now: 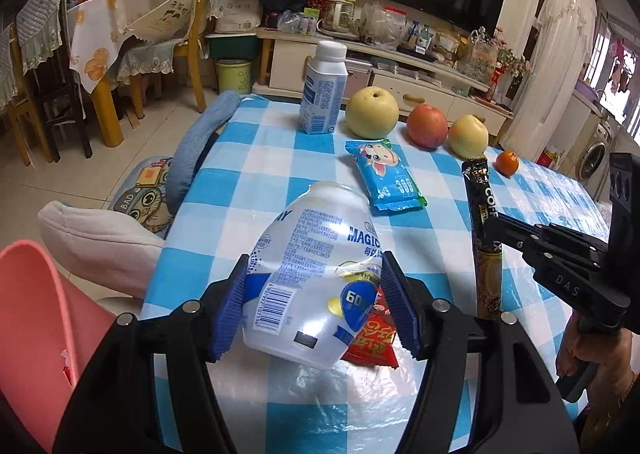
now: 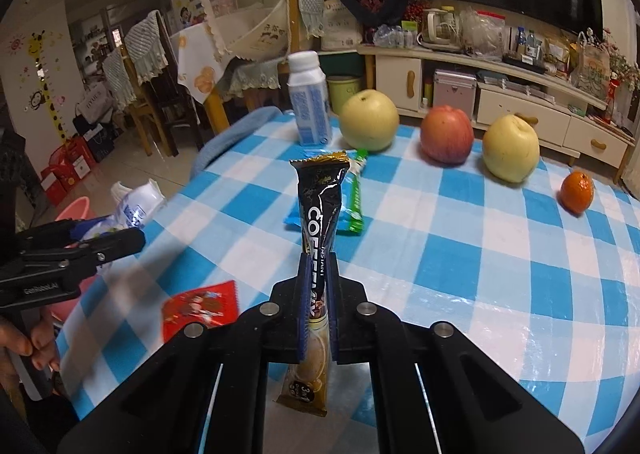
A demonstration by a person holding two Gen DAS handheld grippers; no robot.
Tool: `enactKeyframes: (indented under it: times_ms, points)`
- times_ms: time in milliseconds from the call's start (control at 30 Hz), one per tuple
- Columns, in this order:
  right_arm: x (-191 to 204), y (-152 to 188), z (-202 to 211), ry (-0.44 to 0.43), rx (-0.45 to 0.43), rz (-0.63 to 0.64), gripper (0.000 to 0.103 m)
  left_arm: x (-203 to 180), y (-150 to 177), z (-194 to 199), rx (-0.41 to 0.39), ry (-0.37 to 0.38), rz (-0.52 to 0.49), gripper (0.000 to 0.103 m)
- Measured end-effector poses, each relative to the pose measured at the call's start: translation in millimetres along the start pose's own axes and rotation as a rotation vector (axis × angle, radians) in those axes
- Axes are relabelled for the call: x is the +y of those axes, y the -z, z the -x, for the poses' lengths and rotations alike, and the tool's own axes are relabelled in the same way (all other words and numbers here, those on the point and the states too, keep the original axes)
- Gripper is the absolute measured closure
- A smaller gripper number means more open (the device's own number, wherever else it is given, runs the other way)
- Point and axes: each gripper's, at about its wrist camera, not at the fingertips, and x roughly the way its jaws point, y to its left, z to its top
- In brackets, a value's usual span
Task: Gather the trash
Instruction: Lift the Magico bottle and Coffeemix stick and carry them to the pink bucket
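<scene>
My left gripper (image 1: 314, 304) is shut on a crumpled white plastic bottle (image 1: 316, 274) and holds it above the checked table (image 1: 400, 394); it also shows in the right wrist view (image 2: 134, 206). My right gripper (image 2: 318, 286) is shut on a black coffee stick sachet (image 2: 322, 222), held upright above the table; the sachet also shows in the left wrist view (image 1: 482, 230). A red wrapper (image 2: 200, 308) lies flat on the table near its left edge, partly under the bottle in the left wrist view (image 1: 376, 338). A blue snack packet (image 1: 386, 174) lies mid-table.
A white milk bottle (image 1: 324, 94) stands at the far edge beside two yellow pears (image 1: 372, 112) (image 1: 468, 136), a red apple (image 1: 427, 126) and a small orange (image 1: 507, 163). A pink bin (image 1: 36, 314) sits below the table's left edge. Chairs and a cabinet stand beyond.
</scene>
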Motion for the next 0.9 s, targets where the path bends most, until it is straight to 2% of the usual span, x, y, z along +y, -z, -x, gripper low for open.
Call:
enactKeyframes:
  times_ms: [333,467,700,900]
  points:
    - [46,-6,29,-0.052,-0.081,0.034,0.096,21,-1,19,-0.035,0.000,0.037,0.038]
    - [66,-10,38,-0.101,-0.100,0.030,0.096,30,-1,32,-0.063,-0.001,0.060,0.038]
    - [117,-25,50,-0.229,-0.136,0.013,0.096,68,2,63,-0.126,-0.036,0.155,0.038]
    - [165,-37,44,-0.359,-0.144,-0.036,0.096,121,10,95,-0.181,-0.117,0.272,0.038]
